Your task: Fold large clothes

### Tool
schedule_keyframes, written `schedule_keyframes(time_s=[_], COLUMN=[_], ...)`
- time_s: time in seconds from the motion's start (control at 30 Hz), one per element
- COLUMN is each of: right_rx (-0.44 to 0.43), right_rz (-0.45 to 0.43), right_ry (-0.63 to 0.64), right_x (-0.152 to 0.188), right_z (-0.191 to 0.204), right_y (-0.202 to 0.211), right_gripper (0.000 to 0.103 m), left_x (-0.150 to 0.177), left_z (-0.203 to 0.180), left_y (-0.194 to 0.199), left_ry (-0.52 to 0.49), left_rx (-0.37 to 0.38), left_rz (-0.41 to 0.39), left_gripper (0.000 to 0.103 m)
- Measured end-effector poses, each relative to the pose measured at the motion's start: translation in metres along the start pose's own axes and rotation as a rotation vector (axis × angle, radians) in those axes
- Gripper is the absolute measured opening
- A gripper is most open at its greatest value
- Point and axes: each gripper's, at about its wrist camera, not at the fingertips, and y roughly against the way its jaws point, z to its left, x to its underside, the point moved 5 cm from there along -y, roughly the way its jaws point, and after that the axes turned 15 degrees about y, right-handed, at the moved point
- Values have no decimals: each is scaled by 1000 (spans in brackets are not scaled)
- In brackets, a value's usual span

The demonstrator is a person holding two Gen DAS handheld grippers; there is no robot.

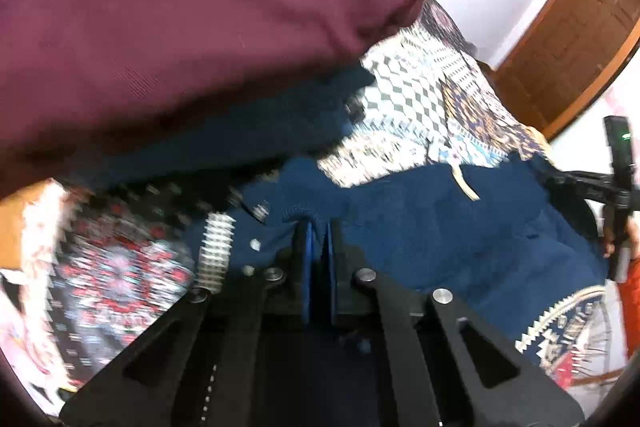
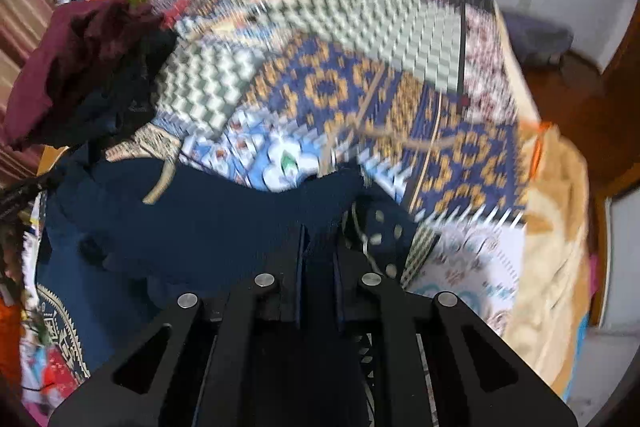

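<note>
A dark blue garment [image 1: 460,227] lies spread over a patterned bedspread [image 1: 412,107]. My left gripper [image 1: 319,227] is shut on a bunched edge of the blue garment. In the right wrist view the same blue garment [image 2: 208,219] stretches to the left, and my right gripper [image 2: 320,239] is shut on another part of its edge. The right gripper's body also shows at the right edge of the left wrist view [image 1: 618,187]. Both views are motion-blurred.
A maroon garment [image 1: 180,19] is heaped close on the left, also in the right wrist view [image 2: 72,67]. The bedspread [image 2: 360,87] covers the bed. A wooden door [image 1: 568,39] stands at the right. A beige cloth [image 2: 556,227] hangs over the bed's right side.
</note>
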Motion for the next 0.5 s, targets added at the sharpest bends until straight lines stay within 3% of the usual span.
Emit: schedule_keyframes(time_s=[0.1, 0.2, 0.27, 0.37, 0.5], right_rx=[36, 107, 124, 206, 263], right_rz=[-75, -74, -31, 36, 51], right_ry=[-17, -35, -37, 8, 89], right_x=[-9, -12, -9, -2, 3], right_z=[-4, -11, -11, -5, 9], right_y=[18, 18, 7, -2, 13], right_gripper=[9, 9, 10, 14, 17], left_x=[-6, -10, -11, -8, 0], left_z=[-2, 1, 9, 23, 35], left_y=[25, 36, 28, 5, 0], left_ry=[-4, 11, 34, 97, 163], left_rx=[-7, -33, -66, -110, -125], left_rz=[-98, -161, -149, -70, -33], left_gripper=[5, 5, 5, 11, 16])
